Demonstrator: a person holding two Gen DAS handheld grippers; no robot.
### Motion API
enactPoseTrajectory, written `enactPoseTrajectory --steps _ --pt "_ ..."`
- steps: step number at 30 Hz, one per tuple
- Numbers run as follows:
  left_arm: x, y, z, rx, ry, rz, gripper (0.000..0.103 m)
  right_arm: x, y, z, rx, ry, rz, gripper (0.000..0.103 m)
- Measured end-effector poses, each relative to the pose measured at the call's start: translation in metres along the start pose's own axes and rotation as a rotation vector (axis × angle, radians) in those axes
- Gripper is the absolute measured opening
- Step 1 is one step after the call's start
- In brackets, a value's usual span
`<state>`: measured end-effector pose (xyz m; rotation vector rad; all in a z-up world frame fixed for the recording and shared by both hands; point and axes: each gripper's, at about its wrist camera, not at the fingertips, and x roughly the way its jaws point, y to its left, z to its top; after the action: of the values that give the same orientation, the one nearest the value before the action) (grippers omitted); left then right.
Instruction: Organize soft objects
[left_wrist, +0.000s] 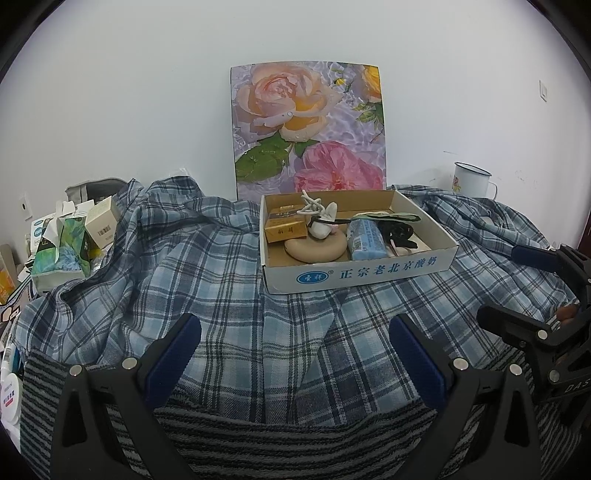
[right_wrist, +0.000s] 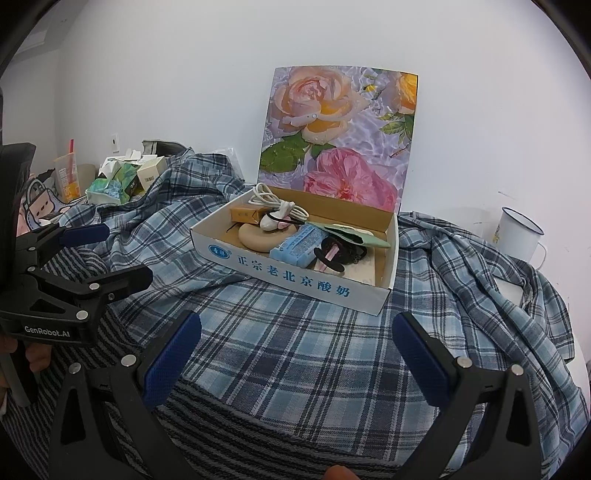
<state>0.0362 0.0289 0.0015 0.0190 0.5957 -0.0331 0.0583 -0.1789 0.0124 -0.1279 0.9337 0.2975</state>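
— Both grippers, left gripper (left_wrist: 293, 347) and right gripper (right_wrist: 295, 345), hang wide apart, holding nothing, low over the plaid shirt (left_wrist: 229, 280).
— And the shirt?
— Spread rumpled under the cardboard box (left_wrist: 354, 275), striped cloth (left_wrist: 258, 443) nearest.
— Stage?
— Unsettled: laid out, or awaiting folding.
— Room?
— Open in front; clutter left, mug (left_wrist: 471, 179) right.

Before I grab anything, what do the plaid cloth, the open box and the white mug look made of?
Plaid cloth: soft woven fabric, matte, with creases and folds. Open box: cardboard, white printed outside, raw brown inside. White mug: probably enamelled metal, glossy with a thin dark rim.
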Motion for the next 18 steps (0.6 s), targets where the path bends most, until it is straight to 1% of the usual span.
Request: enactPoseTrajectory --steps 18 --pt "0.0007 0.0008 0.0002 0.005 0.001 0.003 0.103 -0.0003 -0.0001 -0.0001 -0.001 0.0 0.0 0.103"
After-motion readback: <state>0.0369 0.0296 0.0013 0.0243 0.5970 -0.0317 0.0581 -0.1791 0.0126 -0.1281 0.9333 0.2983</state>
